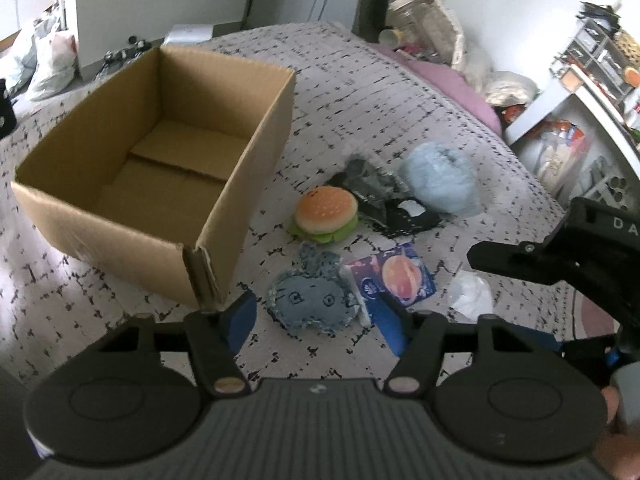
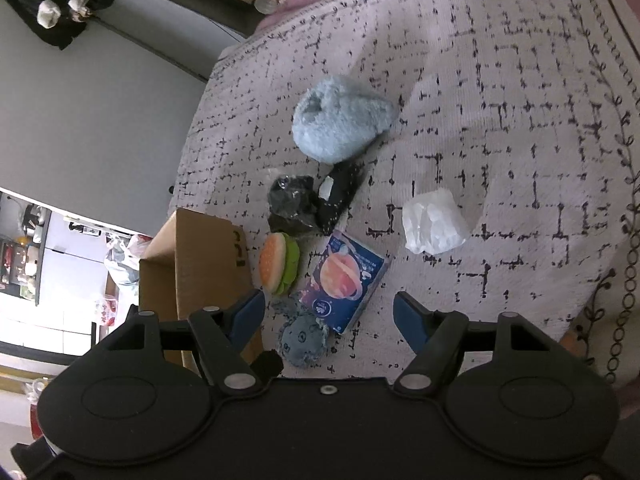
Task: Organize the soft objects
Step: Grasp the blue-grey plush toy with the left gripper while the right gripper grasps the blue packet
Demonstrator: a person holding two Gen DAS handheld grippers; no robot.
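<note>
An empty open cardboard box (image 1: 208,216) stands on the patterned bedspread (image 1: 360,92). Beside it lie a burger plush (image 1: 326,214), a denim blue plush (image 1: 314,302), a fluffy light-blue plush (image 1: 440,178), a black plastic-wrapped bundle (image 1: 360,178), a black dotted cloth (image 1: 408,218), a planet-print tissue pack (image 1: 400,276) and a white plastic wrap (image 1: 470,294). My left gripper (image 1: 316,320) is open, just above the denim plush. My right gripper (image 2: 328,314) is open over the tissue pack (image 2: 344,276) and denim plush (image 2: 302,340). The right view also shows the burger (image 2: 278,264) and fluffy plush (image 2: 340,116).
The box (image 2: 200,272) is left of the pile in the right view. The white wrap (image 2: 434,226) lies to the right on the bedspread (image 2: 520,120). Bottles and clutter (image 1: 420,20) sit past the bed's far edge, shelves (image 1: 580,120) to the right.
</note>
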